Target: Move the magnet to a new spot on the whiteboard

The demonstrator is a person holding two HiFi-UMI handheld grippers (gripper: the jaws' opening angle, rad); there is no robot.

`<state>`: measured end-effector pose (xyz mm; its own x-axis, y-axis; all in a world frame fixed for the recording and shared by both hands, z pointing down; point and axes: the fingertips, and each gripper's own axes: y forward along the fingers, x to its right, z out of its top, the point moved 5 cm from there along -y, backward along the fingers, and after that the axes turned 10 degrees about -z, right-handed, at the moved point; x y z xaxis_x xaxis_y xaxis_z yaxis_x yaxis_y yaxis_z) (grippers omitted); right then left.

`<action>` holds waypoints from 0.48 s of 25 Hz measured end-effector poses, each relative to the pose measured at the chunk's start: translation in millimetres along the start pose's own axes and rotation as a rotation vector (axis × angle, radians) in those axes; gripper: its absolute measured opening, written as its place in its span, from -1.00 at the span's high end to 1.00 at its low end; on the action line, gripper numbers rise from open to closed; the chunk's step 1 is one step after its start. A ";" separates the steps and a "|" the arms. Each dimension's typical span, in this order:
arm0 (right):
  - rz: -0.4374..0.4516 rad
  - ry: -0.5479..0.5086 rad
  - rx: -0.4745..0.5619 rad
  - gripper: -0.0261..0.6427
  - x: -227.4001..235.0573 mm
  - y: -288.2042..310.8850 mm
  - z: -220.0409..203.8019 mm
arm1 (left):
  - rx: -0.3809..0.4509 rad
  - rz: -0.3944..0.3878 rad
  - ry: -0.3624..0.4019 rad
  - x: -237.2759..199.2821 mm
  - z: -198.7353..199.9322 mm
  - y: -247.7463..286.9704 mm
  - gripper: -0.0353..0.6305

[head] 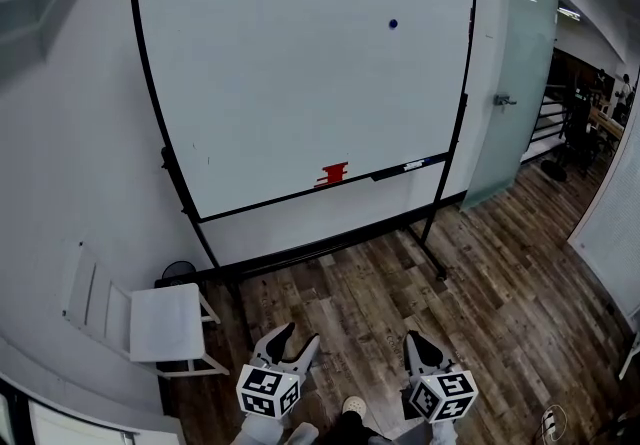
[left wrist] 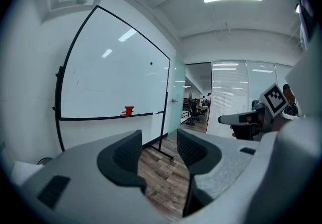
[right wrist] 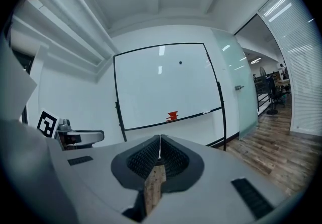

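- The left gripper (head: pixel 297 339) sits low in the frame, left of centre; its jaws stand apart, with only wooden floor (head: pixel 500 283) between them;
- The right gripper (head: pixel 418 341), low and right of centre, has its jaws pressed together on nothing (only a thin seam shows in the right gripper view);
- A white chair (head: pixel 165 323) stands at lower left;
- The whiteboard (head: pixel 280 83) fills the upper middle; a red object (head: pixel 333 174) rests at its bottom edge;
- The magnet (head: pixel 393 23), a small dark dot, sits in the board's upper right, well apart from both grippers.
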<state>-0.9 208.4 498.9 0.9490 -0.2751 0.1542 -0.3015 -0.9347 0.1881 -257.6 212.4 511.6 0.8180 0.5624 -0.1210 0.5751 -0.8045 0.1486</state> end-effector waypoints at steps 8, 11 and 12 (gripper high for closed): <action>0.014 -0.011 -0.003 0.84 28.3 59.3 23.6 | 0.009 0.016 -0.006 -26.5 18.2 57.1 0.25; 0.013 -0.033 -0.002 0.84 40.3 79.4 32.0 | 0.011 0.017 -0.006 -33.8 24.9 77.4 0.25; 0.013 -0.032 -0.002 0.84 43.7 86.0 34.7 | 0.010 0.018 -0.004 -36.7 27.5 83.8 0.25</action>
<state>17.9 108.2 488.1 0.9474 -0.2942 0.1260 -0.3140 -0.9306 0.1880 -239.8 119.1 501.5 0.8280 0.5473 -0.1222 0.5603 -0.8163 0.1406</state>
